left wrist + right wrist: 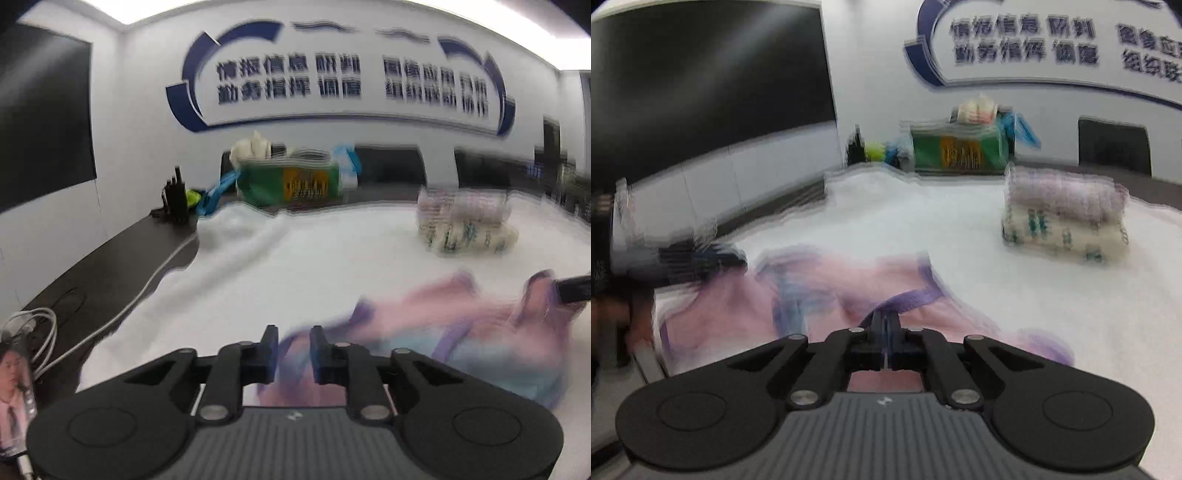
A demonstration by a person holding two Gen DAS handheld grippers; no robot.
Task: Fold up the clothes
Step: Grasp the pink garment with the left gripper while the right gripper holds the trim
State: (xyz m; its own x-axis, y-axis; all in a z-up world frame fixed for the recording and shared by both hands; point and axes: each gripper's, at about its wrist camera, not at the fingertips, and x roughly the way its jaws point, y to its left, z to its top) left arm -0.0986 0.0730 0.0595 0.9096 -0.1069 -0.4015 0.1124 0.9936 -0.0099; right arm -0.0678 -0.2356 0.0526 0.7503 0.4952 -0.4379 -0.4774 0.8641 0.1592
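- Your right gripper (885, 317) has its jaws pressed together, and they pinch the purple-trimmed edge of the pink garment (827, 291) right at the tips.
- Your left gripper (293, 334) shows a narrow gap between its fingers, with a fold of that same garment (461, 332) bunched up in the gap; the blur hides whether the pads really press on the cloth.
- The garment lies crumpled on the white sheet (314, 258) at the near edge, pink with purple trim and a pale blue patch, stretched between your two tools.
- In the left view the tip of your other tool pokes in from the right, at the garment's far corner.
- Out to the far right on the sheet sits a stack of folded clothes (1065, 218), a lilac piece on top of cream patterned ones, well apart from the pink garment.
- Past the sheet's far edge there's a green bag (295, 181) stuffed with cloth, blue straps hanging off it.
- To the left, the dark tabletop (110, 266) is bare of sheet, with a white cable (110, 321) trailing along it and black radios (175, 197) standing at its far end.
- Behind everything, a white wall carries big blue lettering (351, 81), and a black screen (701, 81) hangs to its left.
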